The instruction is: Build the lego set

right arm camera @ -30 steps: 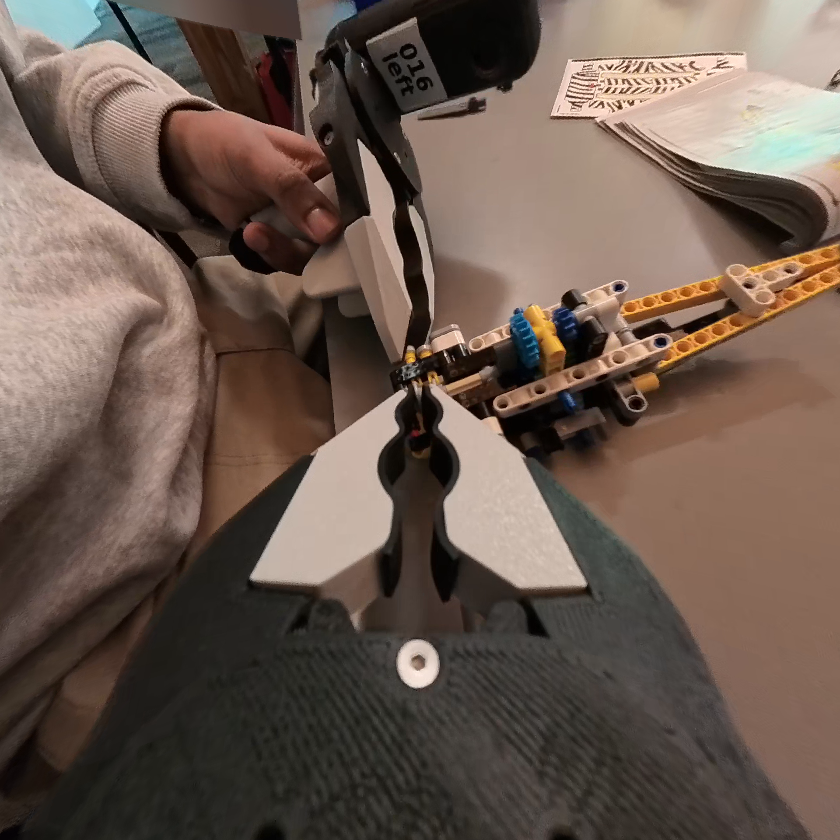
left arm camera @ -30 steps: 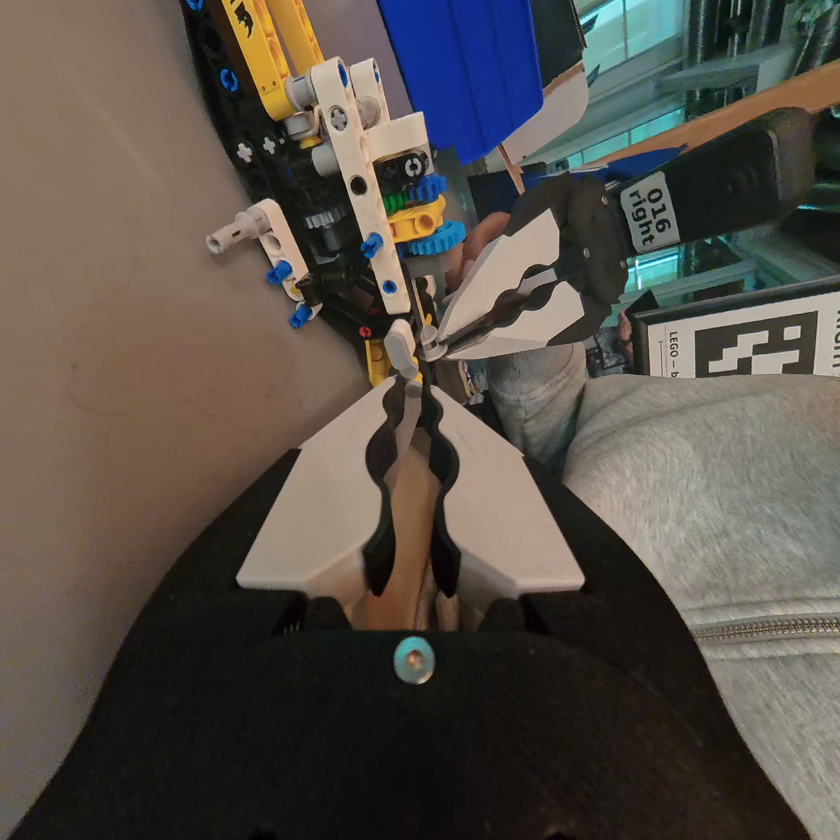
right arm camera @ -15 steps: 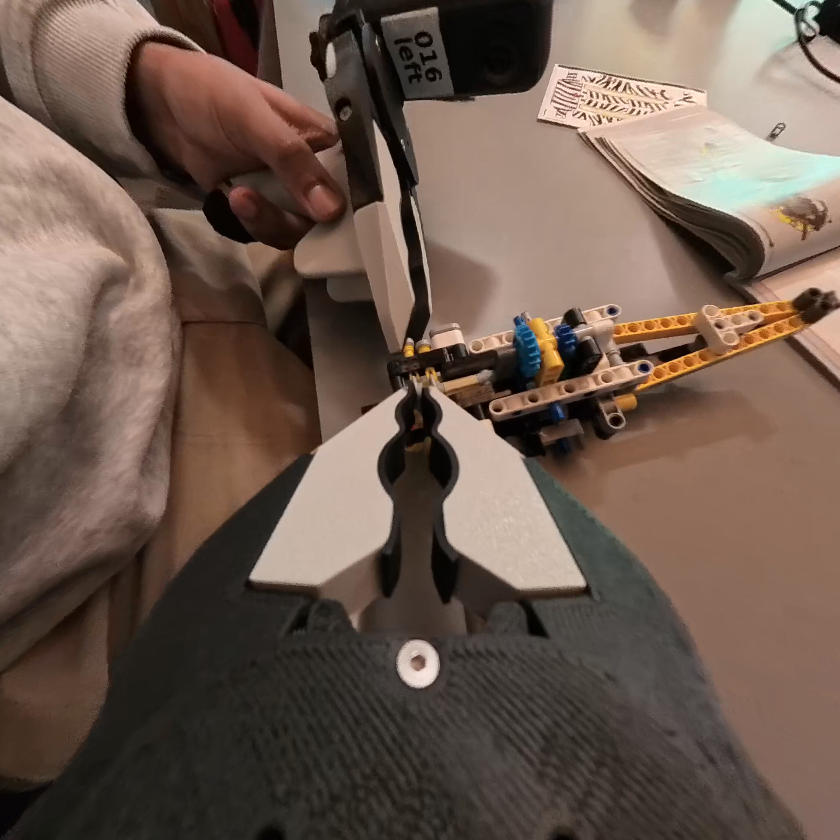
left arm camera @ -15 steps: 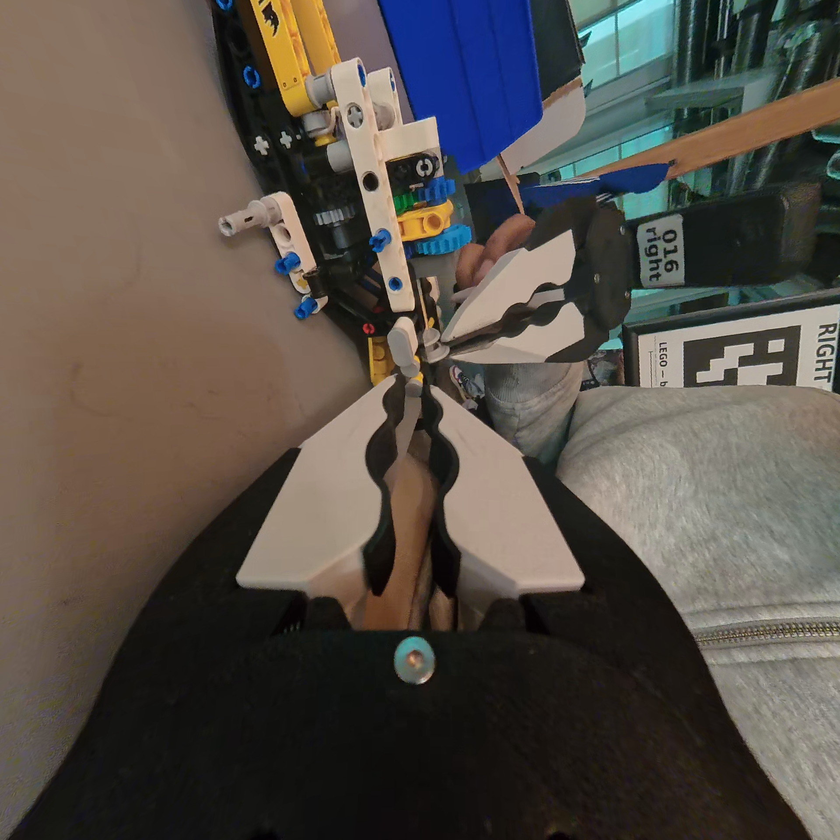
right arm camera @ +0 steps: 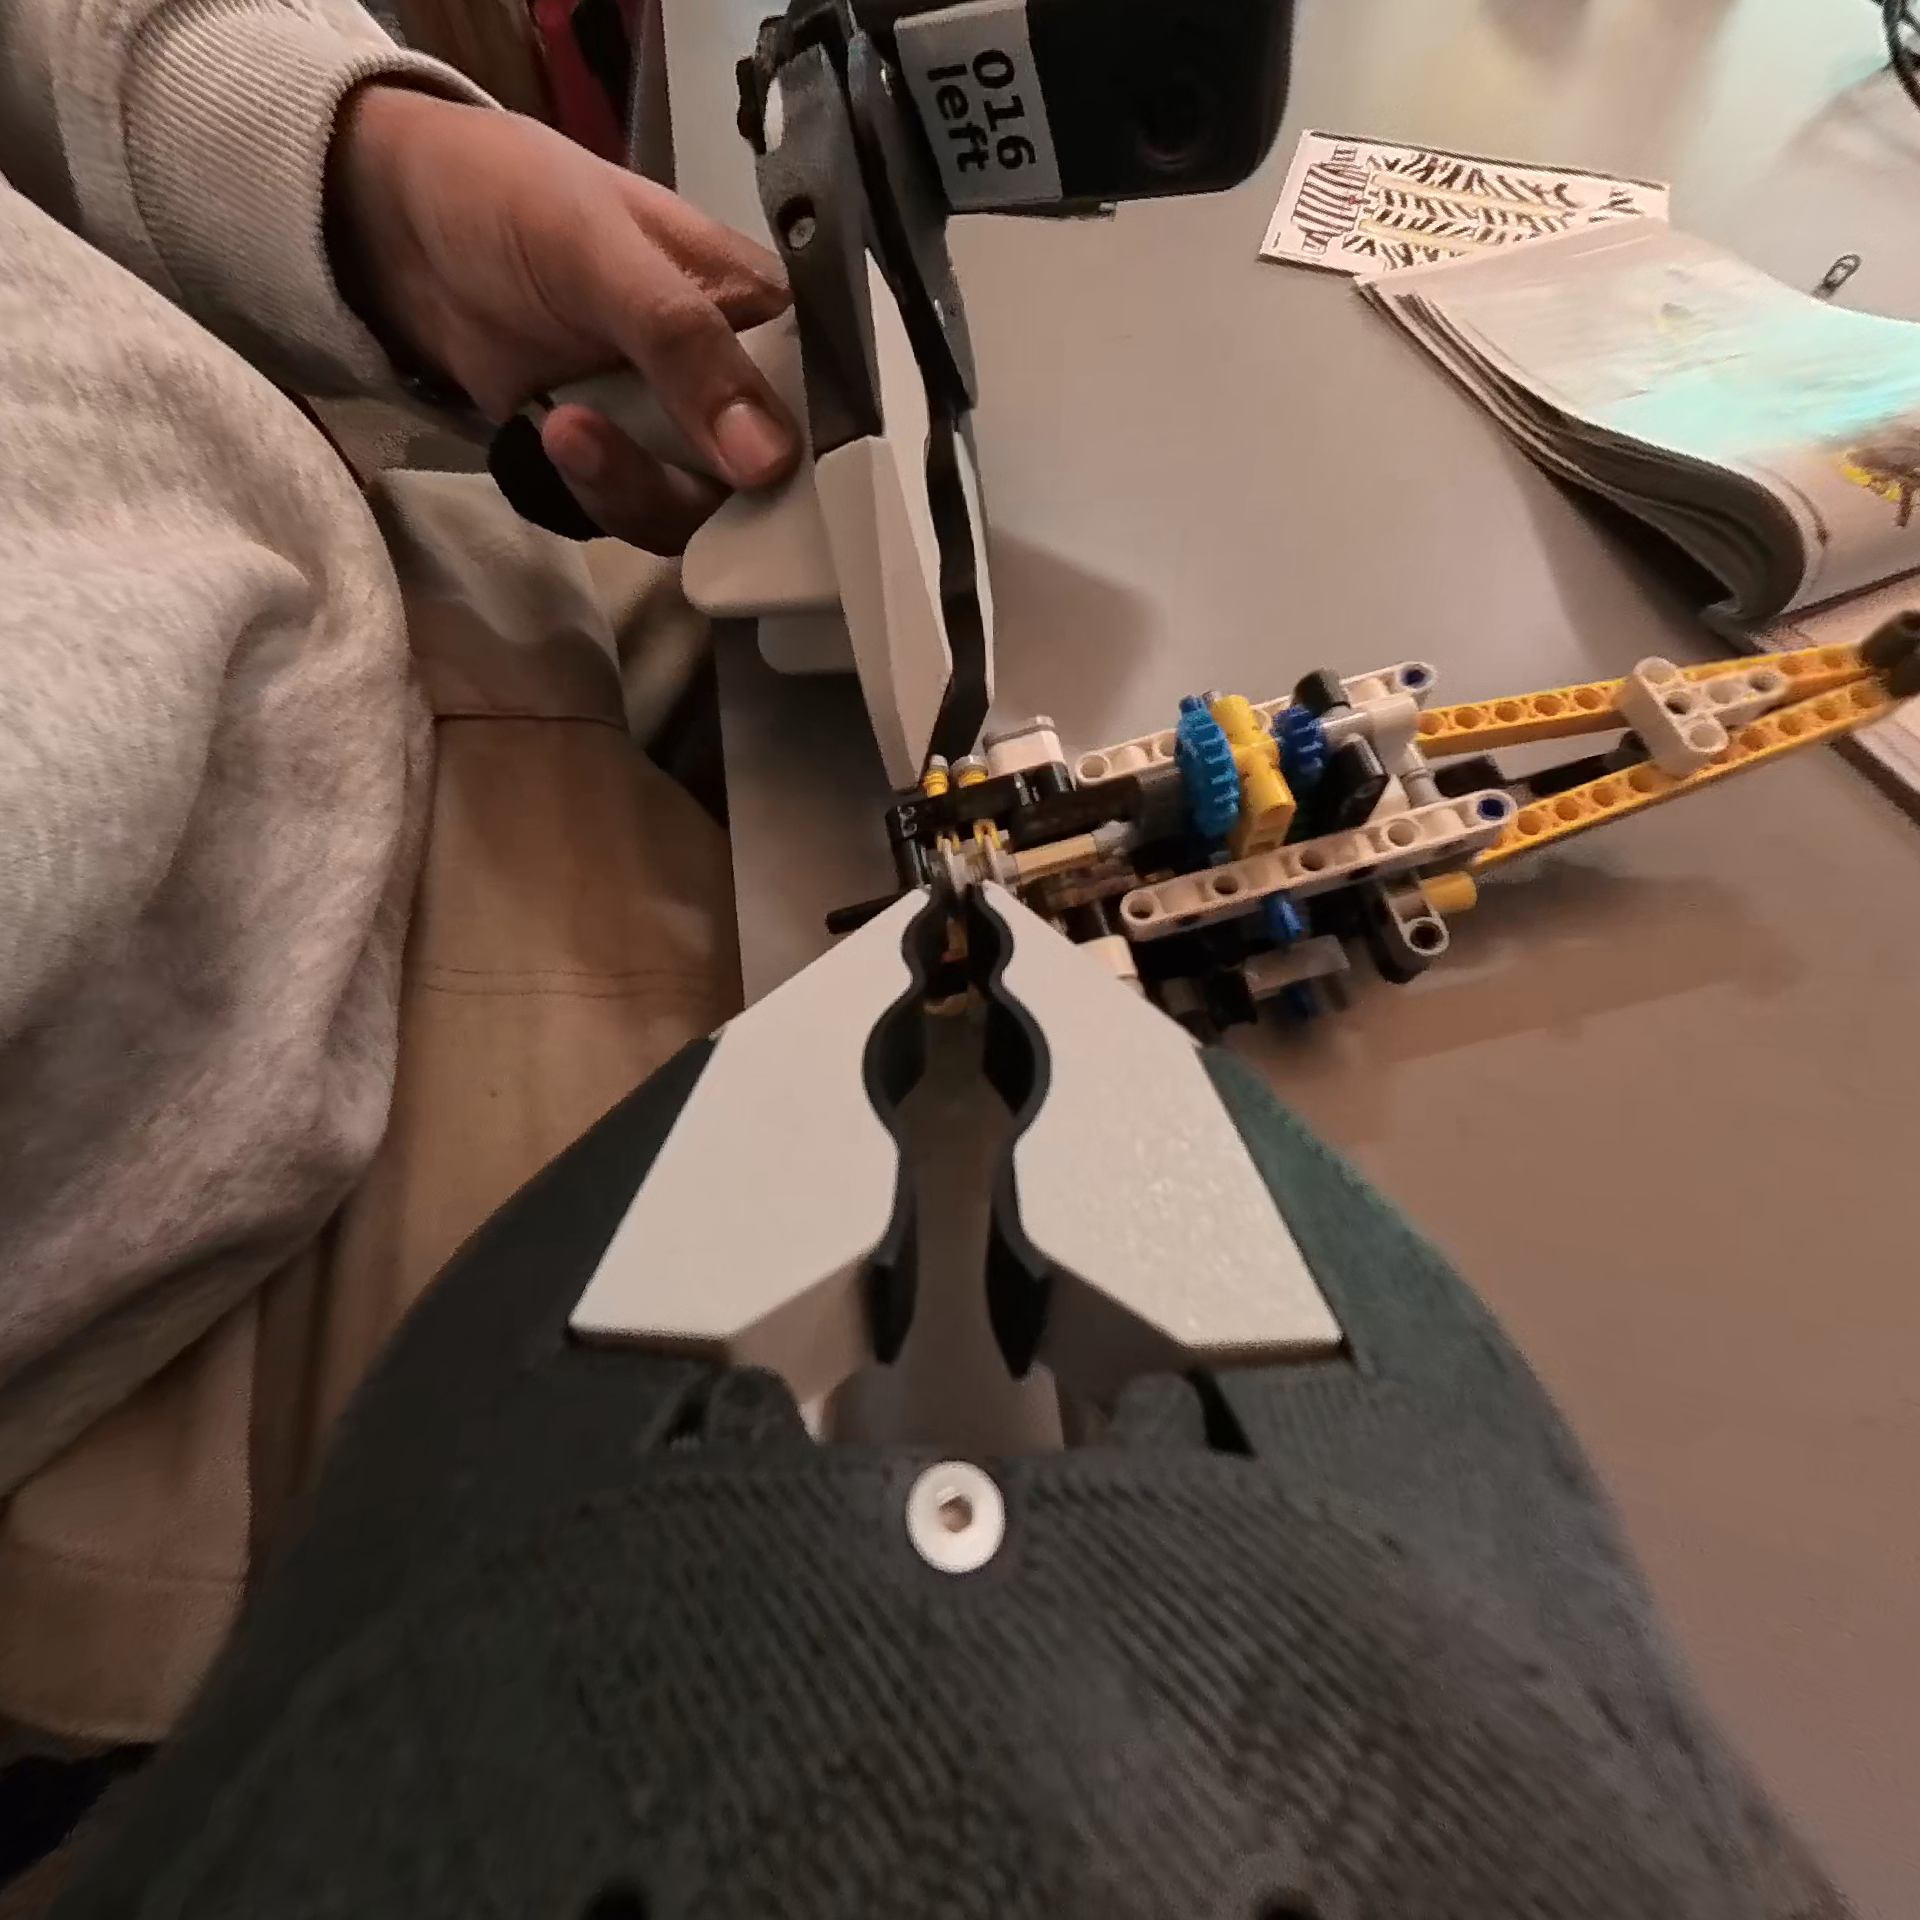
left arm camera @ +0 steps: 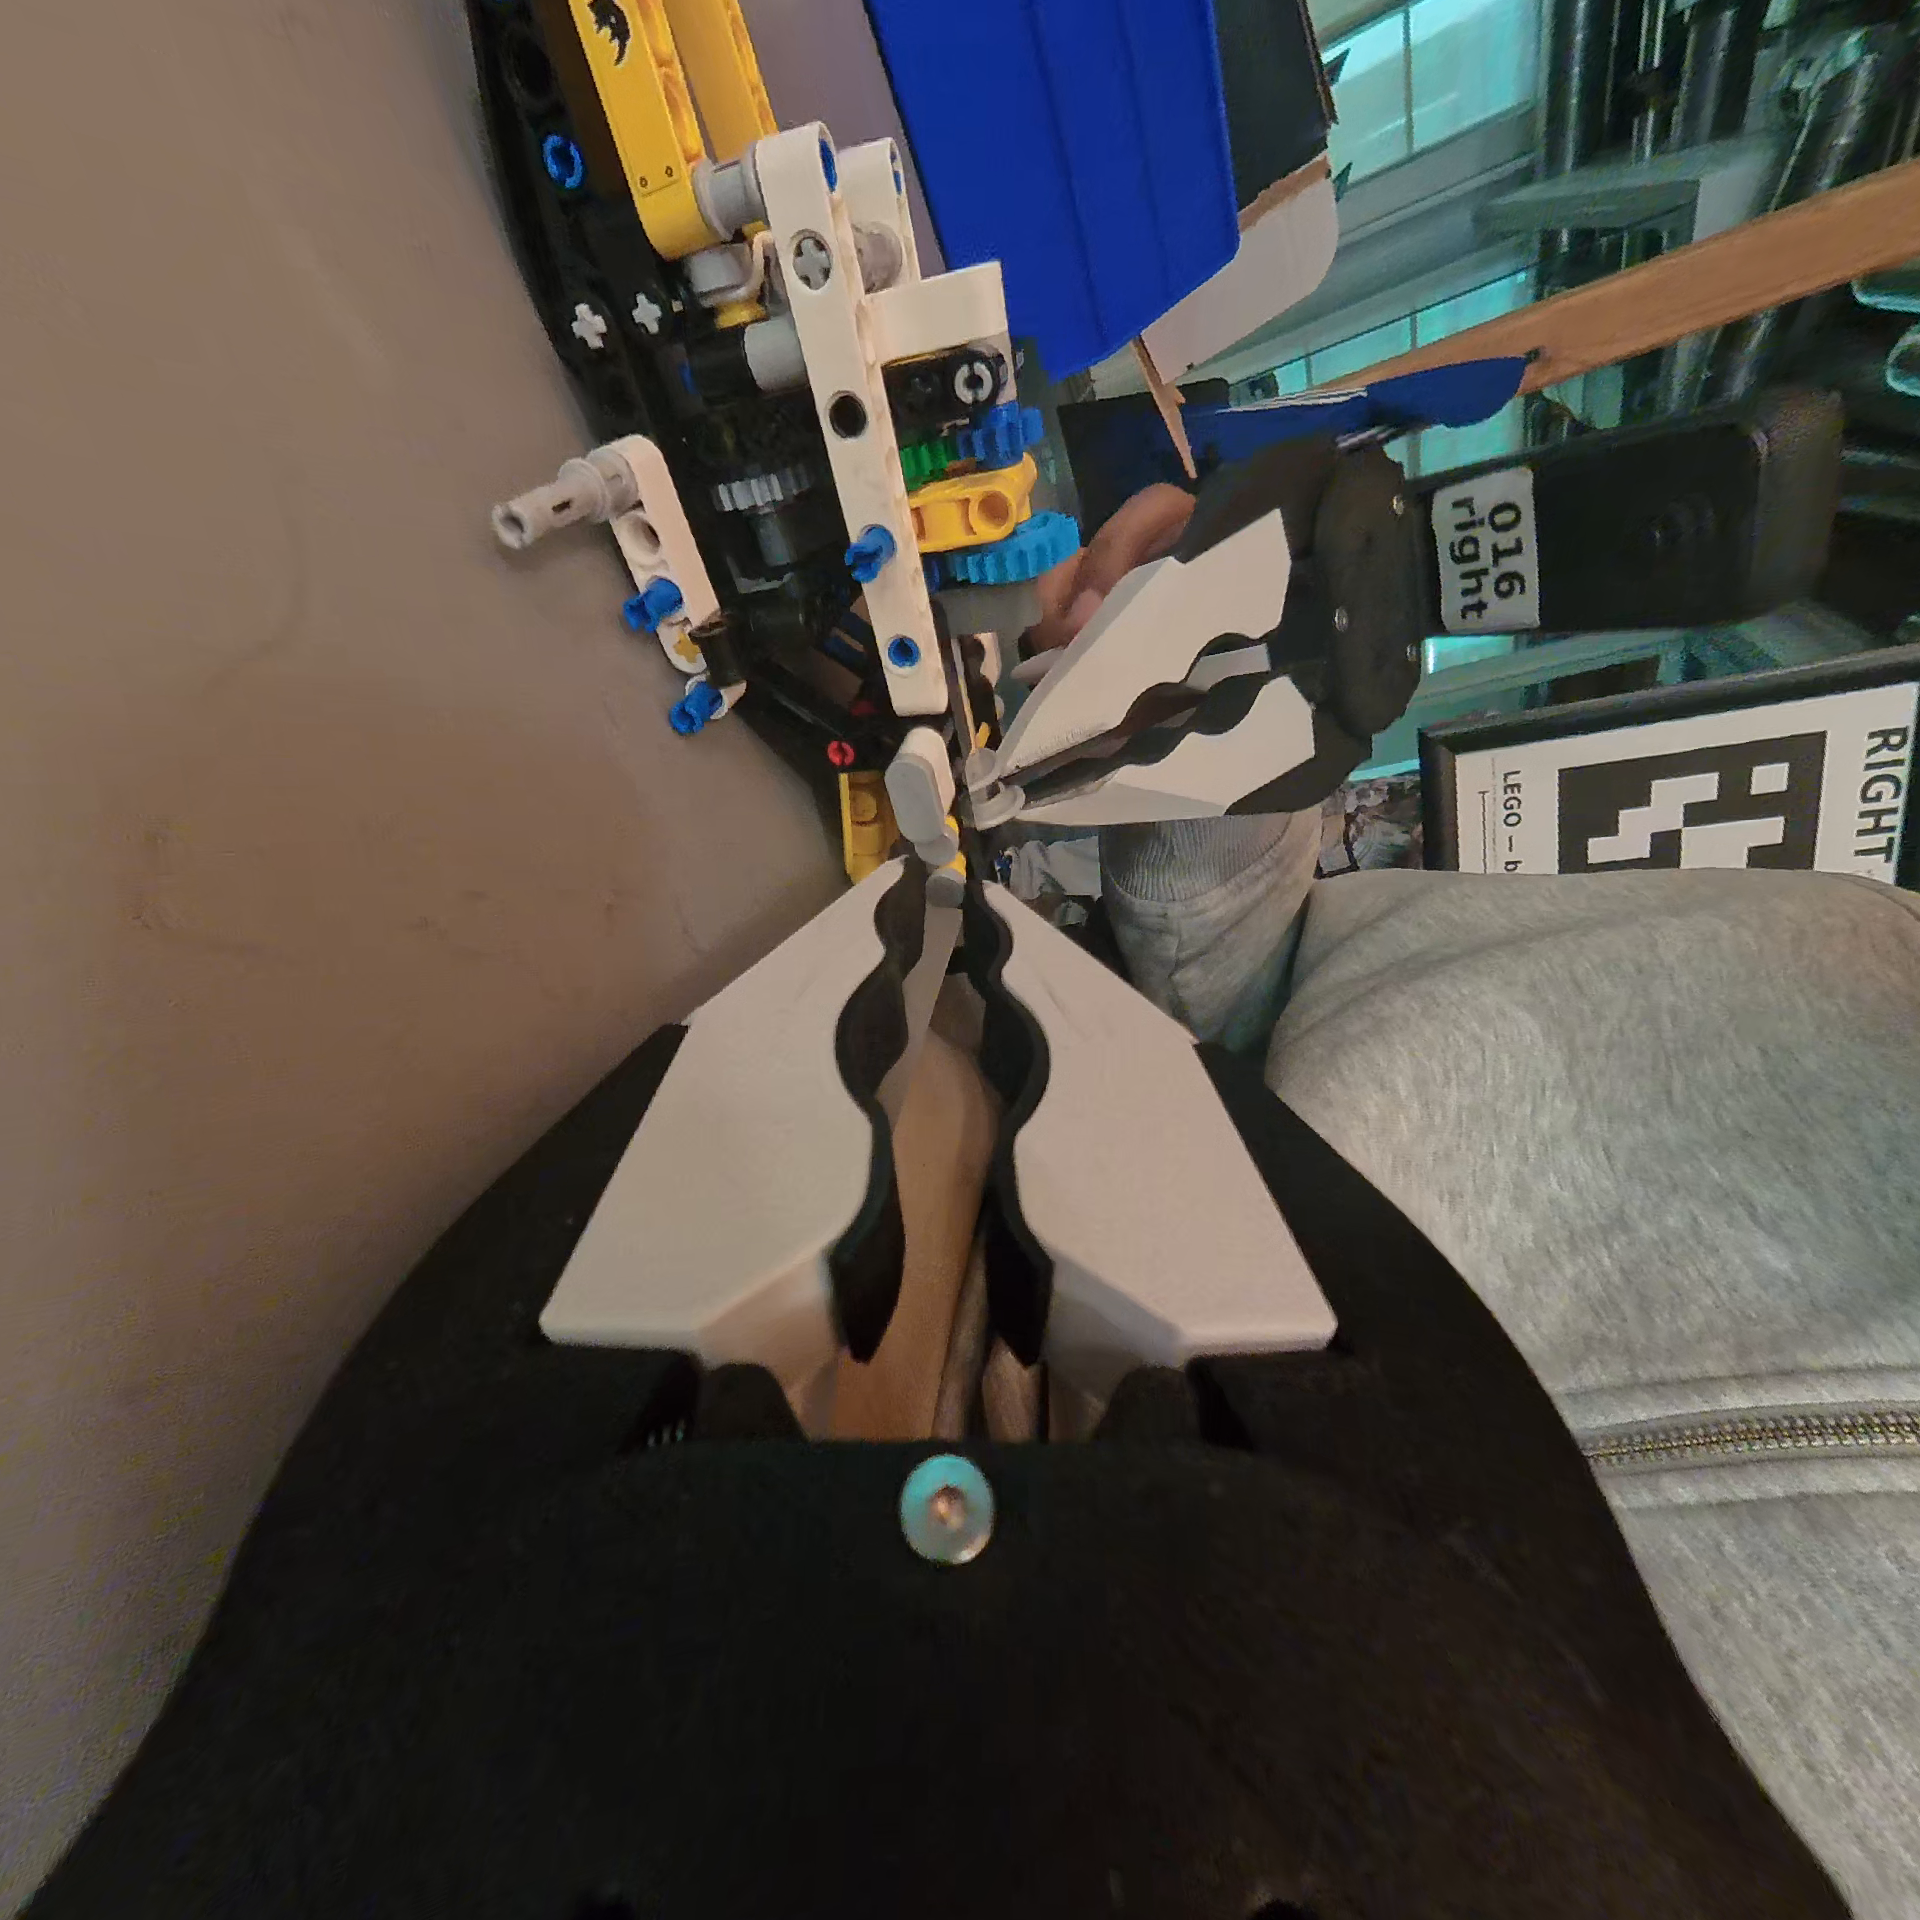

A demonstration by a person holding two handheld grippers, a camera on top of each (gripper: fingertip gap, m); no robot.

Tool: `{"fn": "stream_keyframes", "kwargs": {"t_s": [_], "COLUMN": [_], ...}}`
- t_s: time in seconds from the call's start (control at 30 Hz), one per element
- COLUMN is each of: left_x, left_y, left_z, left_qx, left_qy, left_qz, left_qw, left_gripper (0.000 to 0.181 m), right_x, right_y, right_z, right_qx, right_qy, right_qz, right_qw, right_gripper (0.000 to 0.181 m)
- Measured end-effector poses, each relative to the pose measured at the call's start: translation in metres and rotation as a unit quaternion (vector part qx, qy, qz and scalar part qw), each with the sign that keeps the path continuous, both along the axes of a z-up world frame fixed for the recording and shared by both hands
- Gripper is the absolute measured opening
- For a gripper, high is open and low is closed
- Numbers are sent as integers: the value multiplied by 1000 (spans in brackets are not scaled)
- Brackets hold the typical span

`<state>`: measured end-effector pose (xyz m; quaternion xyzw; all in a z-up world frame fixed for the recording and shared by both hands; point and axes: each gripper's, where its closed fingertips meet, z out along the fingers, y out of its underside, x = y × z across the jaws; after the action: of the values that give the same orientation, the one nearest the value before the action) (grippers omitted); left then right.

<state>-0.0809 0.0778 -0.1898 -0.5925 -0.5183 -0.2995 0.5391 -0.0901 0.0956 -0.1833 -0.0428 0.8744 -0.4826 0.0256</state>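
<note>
Model (right arm camera: 1226,821) sits at the tabletop (right arm camera: 1455,1195) near edge so we can brace it: left claw (left arm camera: 940,883) clamped on its end from above, right claw (right arm camera: 956,914) pinching a small grey bush (left arm camera: 992,805) on the axle. Yellow boom, white beams, blue gears.

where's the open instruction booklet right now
In the right wrist view, the open paper instruction booklet lies at the upper right on the grey table, just beyond the tip of the yellow lego boom, beside a zebra-striped sticker sheet.

Striped sheet (right arm camera: 1455,213), perhaps blue folder (left arm camera: 1049,177)
</note>
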Motion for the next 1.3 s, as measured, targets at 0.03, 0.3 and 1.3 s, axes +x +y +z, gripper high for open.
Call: {"fn": "stream_keyframes", "kwargs": {"t_s": [0.03, 0.3, 1.3], "left_x": [0, 1, -1], "left_y": [1, 3, 9], "left_z": [0, 0, 2], "left_qx": [-1, 2, 21], "left_qy": [2, 0, -13], "left_qz": [-2, -7, -4], "left_qw": [1000, 1000, 1000], "left_gripper": [5, 5, 5], "right_x": [0, 0, 0], "right_y": [1, 2, 2], "right_z": [0, 2, 6], "right_qx": [-3, -18, -25], "right_qy": [-8, -53, -97], "right_qz": [1, 7, 8], "right_qw": [1000, 998, 995], "right_gripper": [2, 0, 0]}}
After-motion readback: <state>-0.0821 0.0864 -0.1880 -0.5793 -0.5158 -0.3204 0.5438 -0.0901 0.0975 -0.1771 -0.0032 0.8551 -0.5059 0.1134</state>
